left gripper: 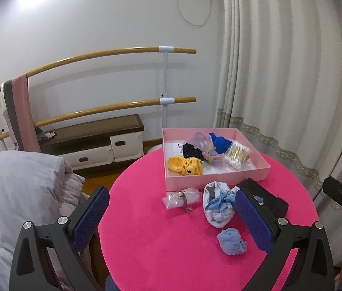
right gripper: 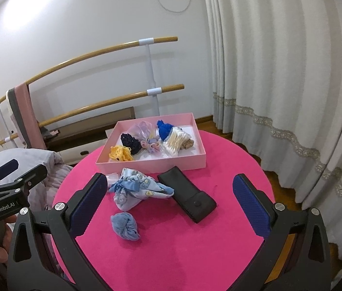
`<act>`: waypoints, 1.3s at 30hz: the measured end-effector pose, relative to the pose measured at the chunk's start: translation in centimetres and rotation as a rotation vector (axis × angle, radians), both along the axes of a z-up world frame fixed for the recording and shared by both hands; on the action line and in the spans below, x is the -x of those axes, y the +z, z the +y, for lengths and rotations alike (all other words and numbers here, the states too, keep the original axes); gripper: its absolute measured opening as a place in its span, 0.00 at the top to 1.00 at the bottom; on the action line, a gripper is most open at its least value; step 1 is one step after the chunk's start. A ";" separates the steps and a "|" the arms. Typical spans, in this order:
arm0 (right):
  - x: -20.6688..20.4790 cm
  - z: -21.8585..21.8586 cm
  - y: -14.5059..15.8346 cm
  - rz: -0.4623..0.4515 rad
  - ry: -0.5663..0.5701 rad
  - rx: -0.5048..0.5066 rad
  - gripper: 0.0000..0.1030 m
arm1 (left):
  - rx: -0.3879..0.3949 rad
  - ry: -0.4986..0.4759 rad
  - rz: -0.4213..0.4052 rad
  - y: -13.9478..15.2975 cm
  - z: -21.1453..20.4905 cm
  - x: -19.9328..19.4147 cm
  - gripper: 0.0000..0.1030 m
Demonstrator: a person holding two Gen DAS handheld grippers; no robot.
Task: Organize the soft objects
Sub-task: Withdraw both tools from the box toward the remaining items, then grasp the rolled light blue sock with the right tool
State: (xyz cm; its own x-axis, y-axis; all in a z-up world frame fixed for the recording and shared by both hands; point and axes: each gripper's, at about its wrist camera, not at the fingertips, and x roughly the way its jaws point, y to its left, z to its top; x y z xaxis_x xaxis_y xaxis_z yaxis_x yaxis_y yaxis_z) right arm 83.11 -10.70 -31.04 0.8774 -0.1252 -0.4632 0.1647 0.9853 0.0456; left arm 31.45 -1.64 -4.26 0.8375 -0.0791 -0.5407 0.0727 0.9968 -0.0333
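Both claws wide, empty: left claw [left gripper: 171, 214], right claw [right gripper: 169, 208]. Blue sock ball [right gripper: 125, 225], printed pouch [right gripper: 134, 189], black case [right gripper: 187, 195], probably a clear packet [left gripper: 181, 197] lie on pink worktop [right gripper: 171, 254]. Pinch sock centrally, lift clear, drop in pink box [right gripper: 151, 163].

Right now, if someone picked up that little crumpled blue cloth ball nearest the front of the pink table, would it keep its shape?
Probably not. The blue cloth ball looks like thin bunched fabric, so it would likely squash and sag when pinched. It seems light for its size. Its wrinkled, lumpy shape suggests it would not roll far across the pink table.
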 end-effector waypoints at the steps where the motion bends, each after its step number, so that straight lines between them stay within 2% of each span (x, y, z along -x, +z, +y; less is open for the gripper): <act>1: -0.1 0.0 -0.1 0.004 0.001 -0.001 0.00 | 0.001 0.003 0.007 -0.2 0.2 -0.1 0.00; 8: -1.8 0.5 -2.2 0.076 0.037 -0.011 0.00 | 0.002 0.003 0.060 -1.7 0.6 -0.9 0.00; 19: -5.9 2.5 -8.6 0.255 0.132 -0.038 0.00 | -0.008 0.023 0.187 -6.6 1.4 -3.7 0.00; 22: -6.8 3.3 -10.0 0.301 0.160 -0.037 0.03 | -0.008 0.025 0.213 -7.8 1.7 -4.7 0.00; 31: -9.4 4.2 -13.8 0.404 0.218 -0.059 0.23 | -0.014 0.033 0.271 -10.7 2.2 -7.3 0.00; 34: -10.1 4.4 -14.9 0.426 0.230 -0.060 0.39 | -0.016 0.032 0.279 -11.3 2.1 -8.0 0.00; 37: -10.2 4.1 -15.1 0.407 0.248 -0.073 0.64 | -0.020 0.022 0.279 -11.7 1.7 -8.4 0.00; 39: -10.0 3.7 -14.8 0.394 0.248 -0.078 0.66 | -0.023 0.014 0.279 -11.8 1.4 -8.7 0.00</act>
